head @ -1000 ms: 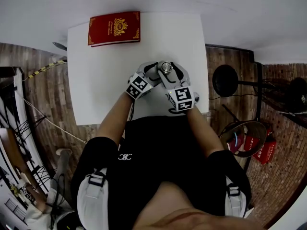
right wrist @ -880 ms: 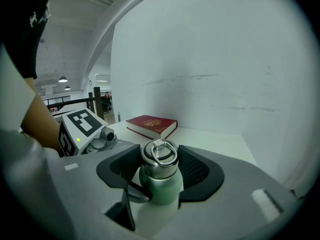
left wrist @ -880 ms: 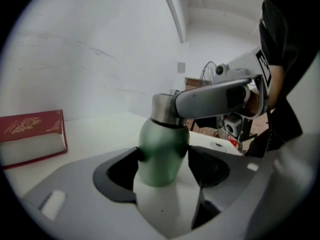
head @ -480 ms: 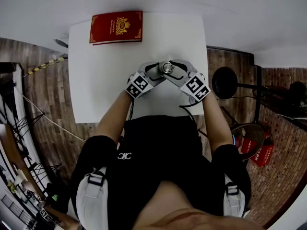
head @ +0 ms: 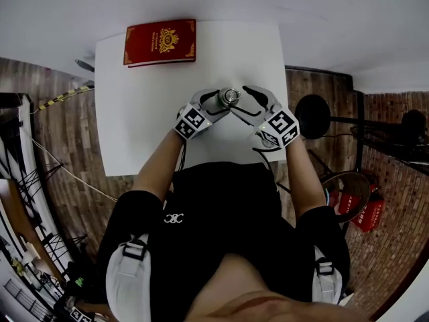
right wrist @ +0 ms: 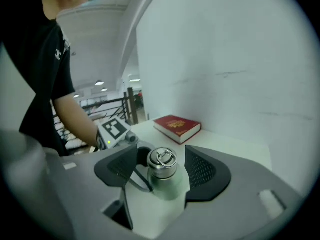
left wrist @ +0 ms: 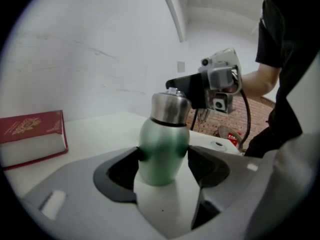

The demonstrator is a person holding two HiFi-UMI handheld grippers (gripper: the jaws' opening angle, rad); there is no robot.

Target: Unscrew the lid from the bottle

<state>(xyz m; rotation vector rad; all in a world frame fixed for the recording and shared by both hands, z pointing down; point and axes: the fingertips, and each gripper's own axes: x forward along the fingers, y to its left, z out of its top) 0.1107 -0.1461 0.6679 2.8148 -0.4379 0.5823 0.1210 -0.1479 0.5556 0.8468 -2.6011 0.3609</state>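
A green metal bottle [left wrist: 162, 149] with a silver lid [left wrist: 170, 109] stands upright on the white table [head: 134, 113]. My left gripper [left wrist: 162, 161] is shut on its green body, with a pad pressed to each side. My right gripper [right wrist: 161, 166] comes in from the right at lid height. Its jaws have just been opening. The ringed lid [right wrist: 162, 164] stands between them, and a gap shows on each side of it. In the head view, both grippers meet at the bottle [head: 224, 99] in the middle of the table.
A red book [head: 159, 41] lies flat at the table's far edge, left of centre. Off the table's right edge stand a black round stand [head: 314, 113] and a red object [head: 365, 210] on the brick-patterned floor.
The right gripper has swung round to the right of the bottle and its jaws have parted from the lid. The left gripper and the bottle have stayed put.
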